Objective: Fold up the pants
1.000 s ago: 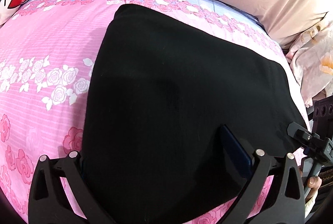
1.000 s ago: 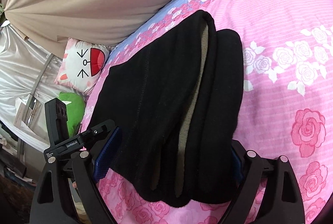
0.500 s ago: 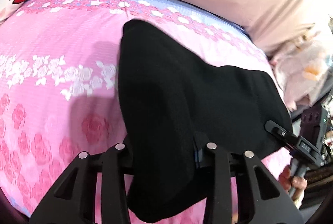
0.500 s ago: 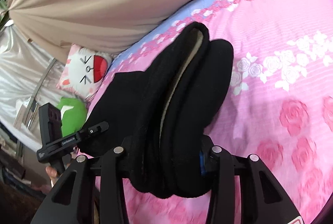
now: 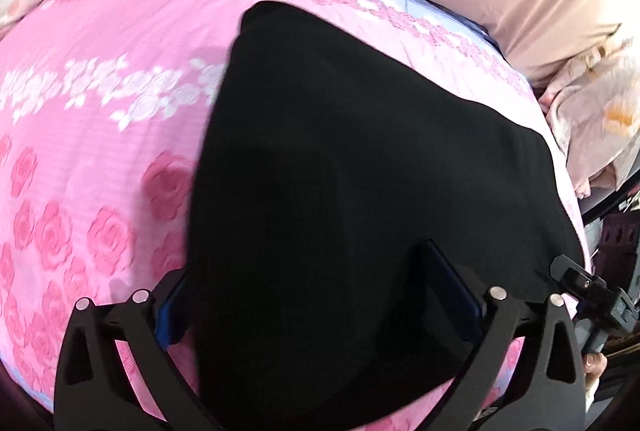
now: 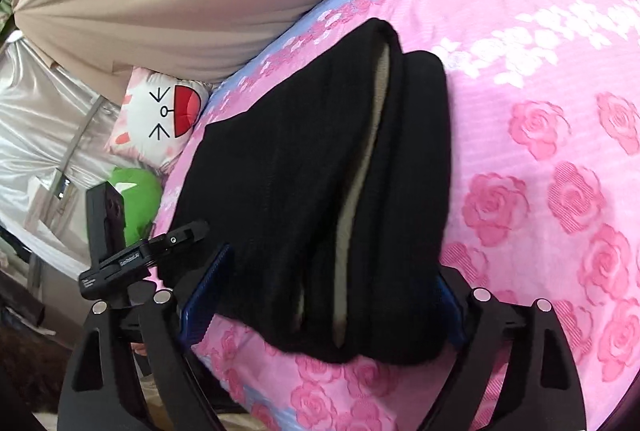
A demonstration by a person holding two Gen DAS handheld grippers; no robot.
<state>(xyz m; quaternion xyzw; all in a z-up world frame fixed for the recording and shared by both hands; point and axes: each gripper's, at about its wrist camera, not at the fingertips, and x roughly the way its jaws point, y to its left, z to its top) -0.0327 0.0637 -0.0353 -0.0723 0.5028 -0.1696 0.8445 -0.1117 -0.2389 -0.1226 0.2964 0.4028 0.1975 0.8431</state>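
A: Now, where do the black pants (image 5: pixel 360 191) sit?

B: Folded into a thick bundle on the pink rose bedspread (image 5: pixel 100 151), filling the centre and lower right of the left wrist view. In the right wrist view the stacked layers show at the lower centre, with a pale lining peeking between them.

A: And the left gripper (image 5: pixel 320 291)?

B: Spread wide, and its jaws have just been opening. The near end of the bundle lies between them, but the blue pads stand off to either side, so nothing is pinched.

A: The right gripper (image 6: pixel 320 295)?

B: Likewise spread, jaws just opened, straddling the layered end at the bottom of its frame. Its pads look close to the cloth without squeezing it.

A: Why flank the bundle like that?

B: I'd guess both ends were let go so the fold settles flat on the bed.
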